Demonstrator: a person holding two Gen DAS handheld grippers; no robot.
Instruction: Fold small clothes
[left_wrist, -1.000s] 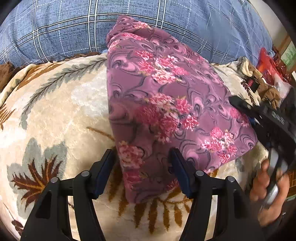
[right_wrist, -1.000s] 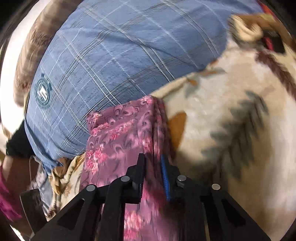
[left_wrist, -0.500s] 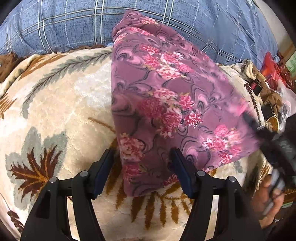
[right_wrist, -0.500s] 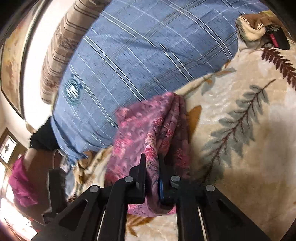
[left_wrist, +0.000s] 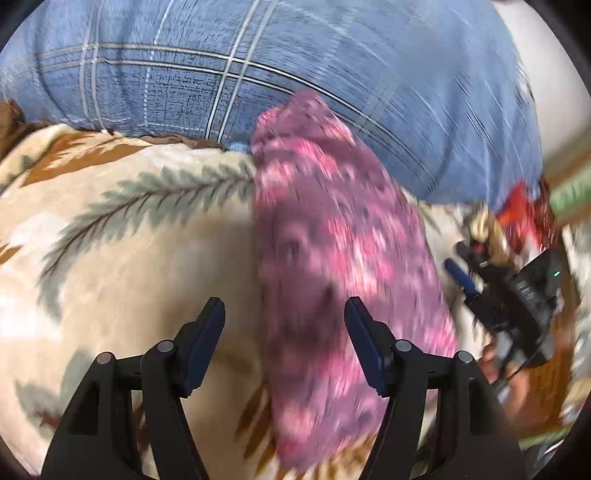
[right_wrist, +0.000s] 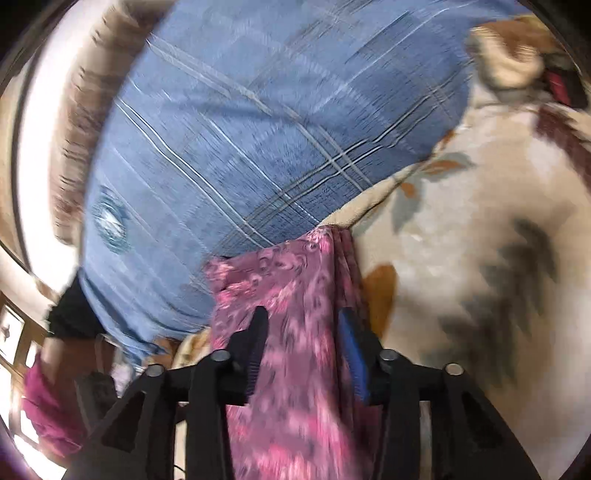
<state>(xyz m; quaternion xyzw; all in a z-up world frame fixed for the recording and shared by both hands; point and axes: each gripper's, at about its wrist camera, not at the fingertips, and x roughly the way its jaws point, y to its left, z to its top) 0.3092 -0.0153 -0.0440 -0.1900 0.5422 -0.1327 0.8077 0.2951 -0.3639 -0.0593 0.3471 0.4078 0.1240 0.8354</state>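
Both wrist views look closely along their fingers (blurred, seemingly downward), sharing the floral cloth (left_wrist: 343, 280) and blue pillow (right_wrist: 258, 129).

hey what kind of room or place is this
Probably a bedroom: the floral garment lies on a plush leaf-patterned blanket, with a big blue plaid pillow behind it and more clothes piled alongside.

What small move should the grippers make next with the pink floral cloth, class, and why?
Probably draw the right gripper back, clear of the folded floral cloth. Its jaws stand apart with the cloth between them, so it appears released. The left gripper is open too, and the cloth lies folded long and narrow on the leaf-patterned blanket.
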